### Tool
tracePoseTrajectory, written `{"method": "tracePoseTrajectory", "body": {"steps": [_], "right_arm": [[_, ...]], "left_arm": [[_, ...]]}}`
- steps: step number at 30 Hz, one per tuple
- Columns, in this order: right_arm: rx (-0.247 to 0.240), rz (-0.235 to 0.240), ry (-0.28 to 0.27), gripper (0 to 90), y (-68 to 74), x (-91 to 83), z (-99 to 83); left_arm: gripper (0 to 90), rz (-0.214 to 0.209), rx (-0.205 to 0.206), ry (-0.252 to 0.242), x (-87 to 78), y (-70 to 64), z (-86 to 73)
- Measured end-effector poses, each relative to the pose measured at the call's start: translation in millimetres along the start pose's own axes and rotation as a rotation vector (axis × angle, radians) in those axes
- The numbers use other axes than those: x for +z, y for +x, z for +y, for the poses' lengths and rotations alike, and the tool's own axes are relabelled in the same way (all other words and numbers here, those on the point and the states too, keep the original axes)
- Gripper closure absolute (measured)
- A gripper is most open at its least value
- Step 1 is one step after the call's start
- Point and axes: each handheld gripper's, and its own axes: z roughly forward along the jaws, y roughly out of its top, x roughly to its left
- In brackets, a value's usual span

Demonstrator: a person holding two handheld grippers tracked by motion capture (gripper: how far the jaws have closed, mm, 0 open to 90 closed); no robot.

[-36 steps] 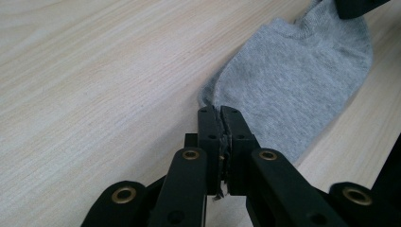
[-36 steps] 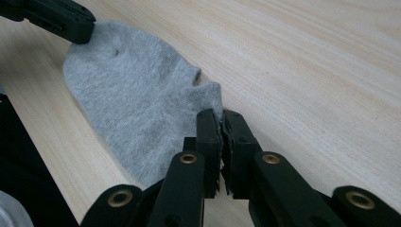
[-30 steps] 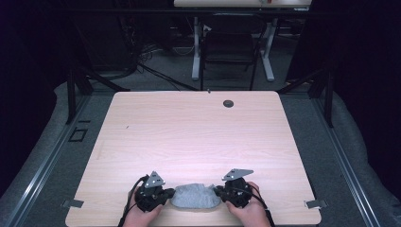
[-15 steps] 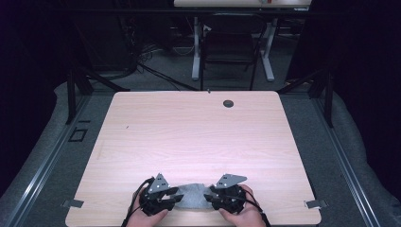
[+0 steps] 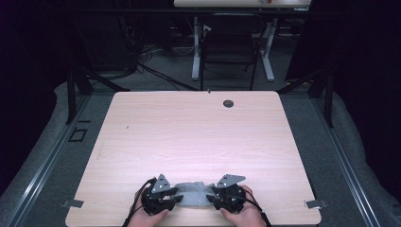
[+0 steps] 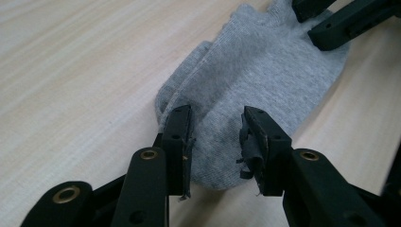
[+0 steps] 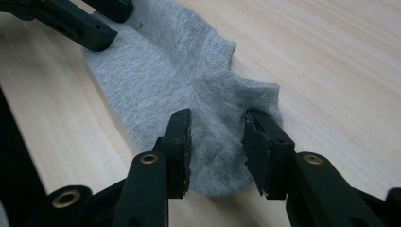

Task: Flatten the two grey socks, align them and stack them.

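A grey ankle sock lies flat at the six o'clock edge of the desk, a claw at each end. The left claw straddles the toe end, jaws parted with fabric between them, not yet pinched. The right claw stands likewise agape over the heel and cuff end. Placed so, the pair seem set to grip both ends, likely for lifting or folding.

- High view: overhead from the person's side, facing forward and down across the whole worktop.
- Both gripper views: close, low, facing each other over the same grey sock.
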Motion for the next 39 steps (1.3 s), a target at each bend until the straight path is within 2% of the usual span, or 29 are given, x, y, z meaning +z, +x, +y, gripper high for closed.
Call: {"method": "tracePoseTrajectory", "body": {"steps": [5,11,15,23,29,32,39], "right_arm": [[0.007,-0.017,0.007,61.6,-10.5,8.4,12.7],[0.046,-0.006,0.006,62.2,-26.9,19.3,27.4],[0.039,-0.011,0.010,62.3,-33.0,23.0,32.8],[0.043,-0.015,-0.001,62.2,-40.1,26.0,35.8],[0.064,-0.003,-0.017,62.1,-45.7,28.3,37.4],[0.058,-0.009,-0.026,62.0,-47.3,30.2,38.5],[0.069,-0.010,-0.030,61.9,-50.5,32.7,41.3]], "left_arm": [[63.2,0.008,-0.038,-0.013,6.9,14.6,8.3],[63.1,0.023,-0.055,-0.026,12.9,30.3,15.2],[62.9,0.016,-0.065,-0.031,15.5,38.0,18.4],[62.4,0.016,-0.094,-0.049,19.5,45.4,21.6],[62.4,0.013,-0.126,-0.066,22.4,50.0,23.4],[62.4,0.020,-0.122,-0.069,23.3,52.2,24.3],[62.4,0.020,-0.144,-0.075,24.9,56.9,26.0]]}}
